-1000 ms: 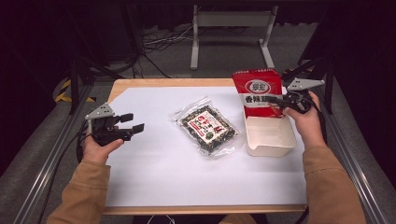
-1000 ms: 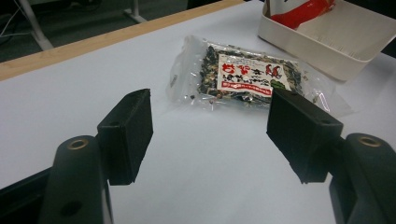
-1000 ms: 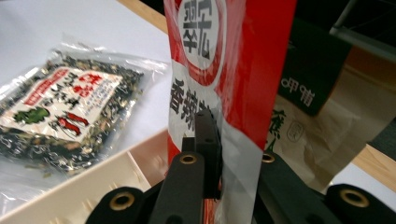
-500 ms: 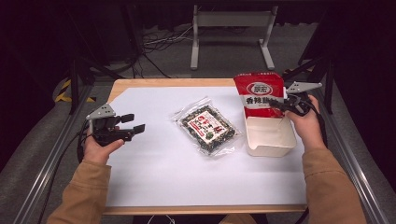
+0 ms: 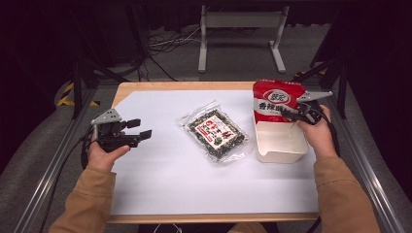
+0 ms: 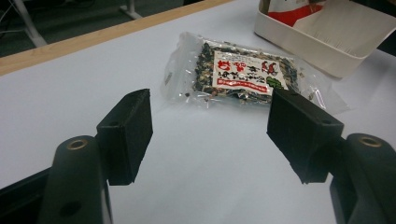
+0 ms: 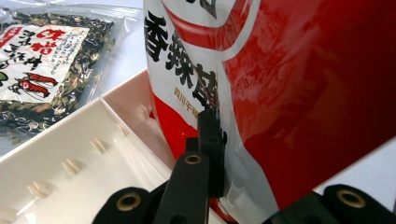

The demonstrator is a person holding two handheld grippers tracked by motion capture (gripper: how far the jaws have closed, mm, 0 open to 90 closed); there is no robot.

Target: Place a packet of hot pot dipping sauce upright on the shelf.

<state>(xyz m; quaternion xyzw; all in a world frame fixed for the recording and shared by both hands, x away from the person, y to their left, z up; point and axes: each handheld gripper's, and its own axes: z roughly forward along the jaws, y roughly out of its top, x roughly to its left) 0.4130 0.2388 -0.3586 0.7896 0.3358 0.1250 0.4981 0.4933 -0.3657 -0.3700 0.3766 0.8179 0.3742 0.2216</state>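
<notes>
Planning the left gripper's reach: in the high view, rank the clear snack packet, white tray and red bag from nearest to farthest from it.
1. Clear snack packet, mid-table.
2. White tray, far right.
3. Red bag, upright at the tray's back end, in the right gripper.

Lab/studio setup: dark room, metal rails (image 5: 53, 165), floor cables (image 5: 165, 46), papered table (image 5: 160, 179).

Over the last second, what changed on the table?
Barely anything. The right gripper stays shut on the red bag, holding it upright at the far end of the white tray; the bag hardly shifted. The left gripper stays open and idle, and the clear seaweed pack lies where it was.
</notes>
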